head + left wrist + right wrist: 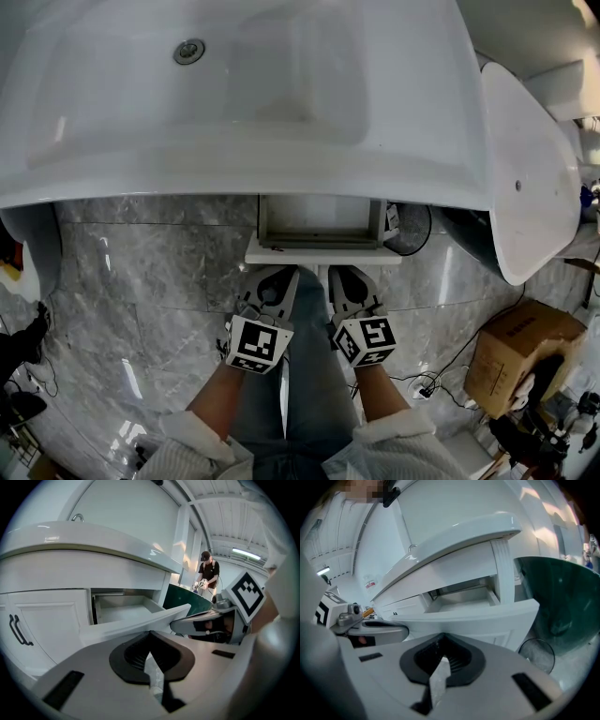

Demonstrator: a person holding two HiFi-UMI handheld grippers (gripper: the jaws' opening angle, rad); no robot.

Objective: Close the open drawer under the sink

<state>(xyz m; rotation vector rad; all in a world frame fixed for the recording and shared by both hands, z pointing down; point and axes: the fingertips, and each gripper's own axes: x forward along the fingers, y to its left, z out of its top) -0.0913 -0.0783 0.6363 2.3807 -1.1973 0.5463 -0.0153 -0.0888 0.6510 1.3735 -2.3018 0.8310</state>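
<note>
Drawer [322, 251] under the sink [281, 183] stands pulled out toward the near side, so closure is not yet done; left gripper [273, 278] and right gripper [348, 278], both clenched on nothing, sit side by side just before its front panel, with the full inward push left to do.

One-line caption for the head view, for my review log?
Seen from above: left gripper and right gripper, both shut, face the open drawer under the white sink.

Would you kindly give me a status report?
Left gripper, right gripper shut, empty, side by side before drawer. It stands open under sink. Nothing seen blocking it.
</note>
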